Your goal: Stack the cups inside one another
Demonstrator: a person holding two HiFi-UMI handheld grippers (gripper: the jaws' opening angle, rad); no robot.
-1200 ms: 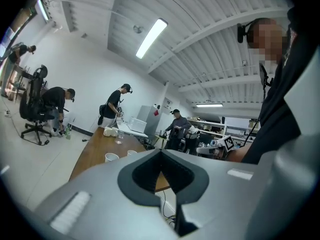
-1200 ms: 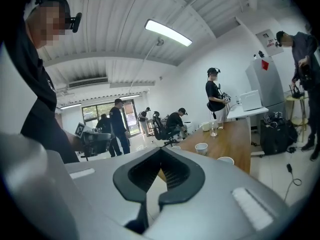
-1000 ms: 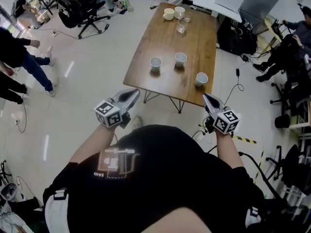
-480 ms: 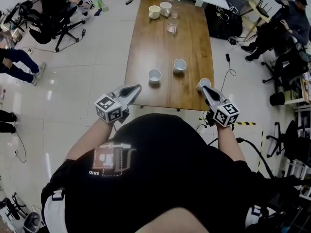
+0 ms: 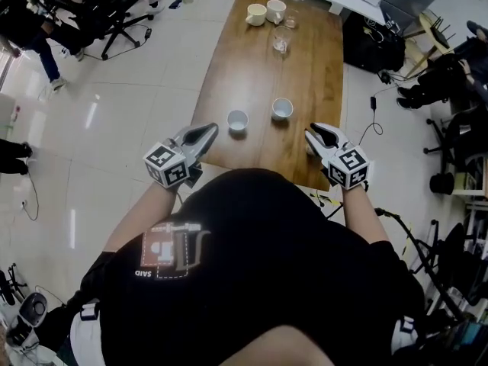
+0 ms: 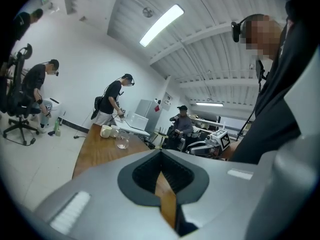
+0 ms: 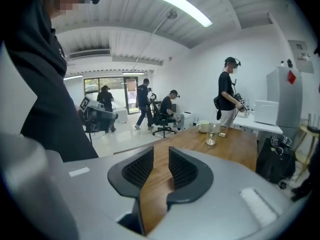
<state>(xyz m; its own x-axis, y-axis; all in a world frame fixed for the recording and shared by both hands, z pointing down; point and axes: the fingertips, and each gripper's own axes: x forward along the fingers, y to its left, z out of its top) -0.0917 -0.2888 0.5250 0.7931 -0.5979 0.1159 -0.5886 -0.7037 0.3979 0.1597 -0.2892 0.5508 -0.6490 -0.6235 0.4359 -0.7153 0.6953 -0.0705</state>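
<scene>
Two small white cups stand in the middle of the wooden table (image 5: 252,75): one on the left (image 5: 238,119), one to its right (image 5: 282,108). My left gripper (image 5: 206,133) (image 6: 161,166) hovers at the table's near left edge, shut and empty. Over the near right edge is my right gripper (image 5: 319,133) (image 7: 161,161). Its jaws have just been opening and stand apart, with only bare wood showing between them. The third cup, which stood near the right edge, is hidden behind this gripper.
At the table's far end stand two cream mugs (image 5: 256,14) (image 5: 276,10) and two glasses (image 5: 280,45) (image 5: 290,21). Office chairs (image 5: 114,21) and several people are on the floor at left. Bags and chairs (image 5: 374,40) crowd the right side.
Both grippers have moved forward to the table's near edge. The right gripper's jaws have parted, and it now covers the near right cup. The left gripper has stayed shut.
</scene>
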